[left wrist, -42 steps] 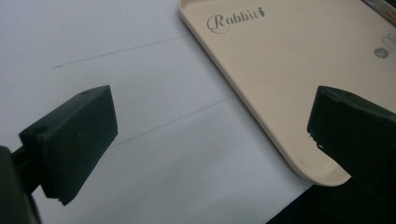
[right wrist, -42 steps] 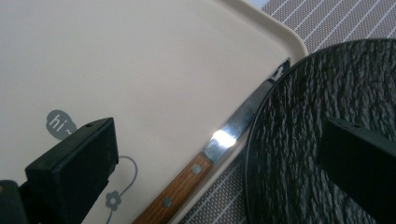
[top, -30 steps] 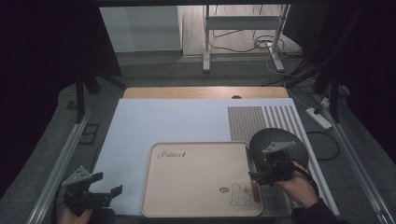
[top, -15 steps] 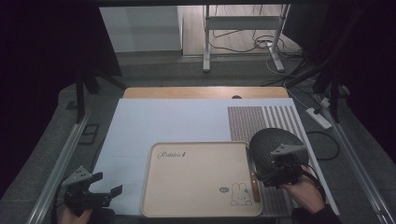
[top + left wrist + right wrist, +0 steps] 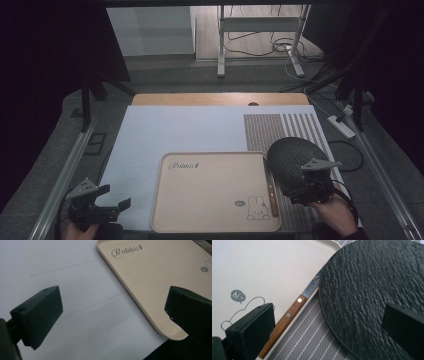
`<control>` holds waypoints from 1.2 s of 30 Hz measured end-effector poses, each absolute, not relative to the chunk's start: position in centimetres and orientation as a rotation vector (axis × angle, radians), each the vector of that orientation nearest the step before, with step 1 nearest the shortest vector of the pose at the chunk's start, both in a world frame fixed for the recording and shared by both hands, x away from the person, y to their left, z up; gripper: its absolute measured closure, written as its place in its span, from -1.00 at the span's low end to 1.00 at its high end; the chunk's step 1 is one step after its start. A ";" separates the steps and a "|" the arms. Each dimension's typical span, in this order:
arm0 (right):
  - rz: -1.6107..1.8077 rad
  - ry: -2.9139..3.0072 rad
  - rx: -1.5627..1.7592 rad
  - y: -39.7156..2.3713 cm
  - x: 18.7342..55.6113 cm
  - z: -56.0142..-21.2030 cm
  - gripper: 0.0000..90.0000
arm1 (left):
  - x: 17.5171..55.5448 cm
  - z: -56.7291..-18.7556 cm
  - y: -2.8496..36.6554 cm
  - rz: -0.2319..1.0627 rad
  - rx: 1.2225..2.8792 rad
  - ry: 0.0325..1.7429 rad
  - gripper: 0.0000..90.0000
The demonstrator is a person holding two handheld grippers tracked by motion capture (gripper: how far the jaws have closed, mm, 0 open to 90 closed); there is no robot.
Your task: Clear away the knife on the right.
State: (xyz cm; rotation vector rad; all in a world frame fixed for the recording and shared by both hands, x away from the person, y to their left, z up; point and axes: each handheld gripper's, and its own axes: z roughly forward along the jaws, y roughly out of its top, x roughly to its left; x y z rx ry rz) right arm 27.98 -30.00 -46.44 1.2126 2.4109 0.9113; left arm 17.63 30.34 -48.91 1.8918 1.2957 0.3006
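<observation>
**Lower right of the frame: open gripper over plate and knife**

At the lower right of the high view, the right gripper (image 5: 311, 192) is hovering with fingers spread wide, holding nothing, above the dark round plate (image 5: 292, 160) and the wooden-handled knife (image 5: 272, 192). That knife is lying along the tray (image 5: 200, 200) edge, seemingly tucked under the plate's rim. At lower left, the left gripper (image 5: 117, 207) is resting open and empty over the white worktop (image 5: 190, 130).

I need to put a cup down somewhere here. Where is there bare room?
The tray is bare except for the knife along its right rim. The white sheet beyond and left of the tray is also free. It is crowded at the right, where the dark plate overlaps the tray's edge under the right tongs.
</observation>
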 end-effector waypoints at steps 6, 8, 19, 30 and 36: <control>0.918 2.376 1.239 -30.7 27.4 -46.3 -1.00 | 17.6 -48.9 30.4 0.300 1.891 1.296 -0.96; 0.926 2.370 1.248 -30.9 27.3 -46.3 -1.00 | 17.6 -48.9 30.4 0.300 1.891 1.296 -0.96; 0.951 2.323 1.285 -32.3 26.4 -46.2 -1.00 | 17.6 -48.9 30.4 0.297 1.885 1.300 -0.96; 0.985 2.280 1.334 -33.6 25.5 -46.2 -1.00 | 17.6 -49.0 30.5 0.294 1.878 1.303 -0.96; 0.976 2.268 1.352 -34.0 25.1 -46.1 -1.00 | 17.6 -49.0 30.5 0.293 1.877 1.304 -0.96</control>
